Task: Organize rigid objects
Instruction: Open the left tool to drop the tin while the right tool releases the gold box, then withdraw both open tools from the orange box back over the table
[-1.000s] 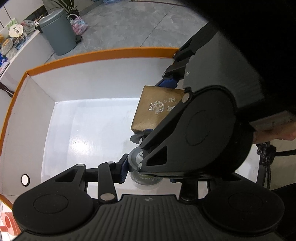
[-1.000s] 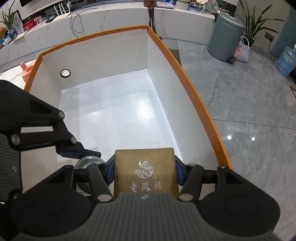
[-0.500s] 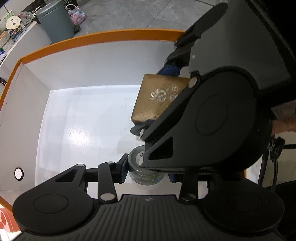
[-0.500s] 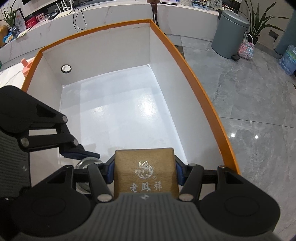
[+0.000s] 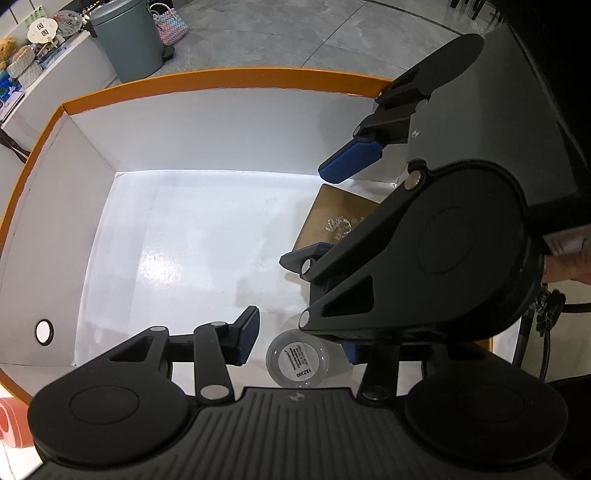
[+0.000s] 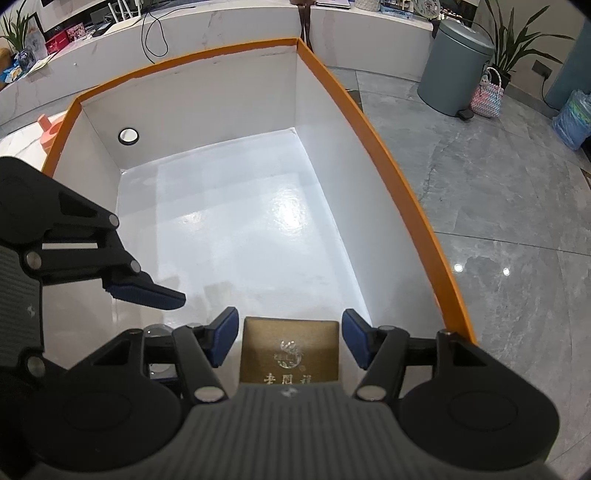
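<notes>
A white box with an orange rim (image 5: 221, 75) (image 6: 388, 155) holds both objects. A small clear round jar (image 5: 297, 363) lies on the box floor between the open fingers of my left gripper (image 5: 299, 341), free of the pads. A gold-brown square case with a crest (image 6: 290, 350) (image 5: 332, 218) lies on the floor between the open fingers of my right gripper (image 6: 290, 338), with a gap on each side. In the left wrist view the right gripper covers much of the case. In the right wrist view only the edge of the jar (image 6: 157, 328) shows.
A grey pedal bin (image 6: 452, 62) (image 5: 129, 40) and a woven bag (image 6: 487, 94) stand on the tiled floor beyond the box. A white counter (image 6: 184, 33) runs behind it. A pink object (image 6: 50, 123) sits outside the box's left wall.
Both grippers have opened. The jar and the gold case have left the pads and now lie on the box floor.
</notes>
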Demonstrator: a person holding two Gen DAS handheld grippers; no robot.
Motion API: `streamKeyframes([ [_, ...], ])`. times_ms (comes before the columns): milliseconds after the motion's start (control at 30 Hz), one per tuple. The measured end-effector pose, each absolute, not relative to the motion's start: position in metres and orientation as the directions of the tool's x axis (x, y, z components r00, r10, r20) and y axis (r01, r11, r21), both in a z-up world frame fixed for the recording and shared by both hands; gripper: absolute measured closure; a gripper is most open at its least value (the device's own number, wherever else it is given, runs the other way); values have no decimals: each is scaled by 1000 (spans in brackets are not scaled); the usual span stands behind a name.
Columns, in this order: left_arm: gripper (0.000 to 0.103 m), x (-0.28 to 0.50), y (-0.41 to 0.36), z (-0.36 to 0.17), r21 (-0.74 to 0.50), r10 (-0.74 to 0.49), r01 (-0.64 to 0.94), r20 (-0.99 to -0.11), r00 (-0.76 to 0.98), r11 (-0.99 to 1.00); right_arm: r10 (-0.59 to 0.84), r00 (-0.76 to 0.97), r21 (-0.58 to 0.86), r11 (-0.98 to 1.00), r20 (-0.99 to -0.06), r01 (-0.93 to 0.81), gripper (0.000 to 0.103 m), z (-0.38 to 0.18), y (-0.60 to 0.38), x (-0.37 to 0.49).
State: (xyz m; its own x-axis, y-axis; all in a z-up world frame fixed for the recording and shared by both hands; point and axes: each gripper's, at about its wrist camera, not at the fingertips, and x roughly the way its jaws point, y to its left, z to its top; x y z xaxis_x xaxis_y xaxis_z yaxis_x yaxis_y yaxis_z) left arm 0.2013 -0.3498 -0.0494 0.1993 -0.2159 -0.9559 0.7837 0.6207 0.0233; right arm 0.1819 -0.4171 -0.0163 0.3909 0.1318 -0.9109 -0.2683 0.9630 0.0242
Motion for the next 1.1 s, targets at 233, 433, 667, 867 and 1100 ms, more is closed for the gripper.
streamKeyframes([
  [233,47,193,-352,-40,54,-211,781,-949,233,622,132,406,21,964,-904,-267,39,-8,-417,181],
  [433,47,187,-346,-20,67,-232,776,-935,269,627,135,456,16,967,-880,-255,37,11,-415,177],
  [667,47,175,-332,1,73,-250,765,-921,298,640,142,485,10,965,-863,-264,37,28,-408,170],
  [867,47,169,-312,19,104,-235,739,-910,341,665,160,529,0,957,-833,-290,37,55,-390,162],
  [1100,47,164,-287,40,111,-236,711,-898,372,694,171,550,-32,940,-817,-340,37,75,-362,152],
])
